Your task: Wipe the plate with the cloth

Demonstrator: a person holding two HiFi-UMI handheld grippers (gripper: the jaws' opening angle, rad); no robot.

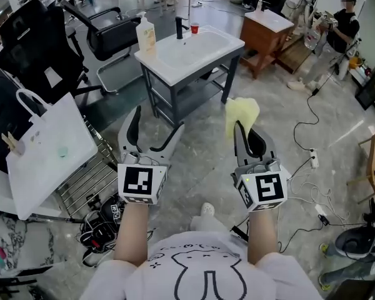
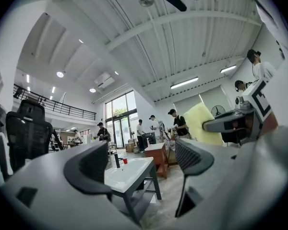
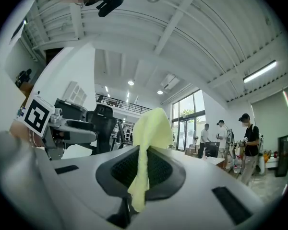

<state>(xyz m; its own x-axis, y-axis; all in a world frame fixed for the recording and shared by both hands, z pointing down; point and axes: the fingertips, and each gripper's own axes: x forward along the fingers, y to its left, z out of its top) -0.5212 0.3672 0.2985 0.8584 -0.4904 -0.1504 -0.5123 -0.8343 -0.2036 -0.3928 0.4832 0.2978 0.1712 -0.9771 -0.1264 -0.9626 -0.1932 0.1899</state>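
Cloth (image 1: 241, 114): yellow, clamped in right hand-held gripper (image 1: 240, 129), ready for wiping.
Left hand-held gripper (image 1: 156, 122): wide apart, empty, probably free to steady the plate.
Plate: unseen; sink (image 1: 228, 42) at twelve o'clock.

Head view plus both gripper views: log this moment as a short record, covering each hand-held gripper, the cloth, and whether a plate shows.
left hand-held gripper: jaws wide apart, nothing between them
right hand-held gripper: shut on the cloth
cloth: yellow, sticking up past the jaws
plate: none in any view
ahead: white sink with a bottle and a red cup on it
wiping: not begun
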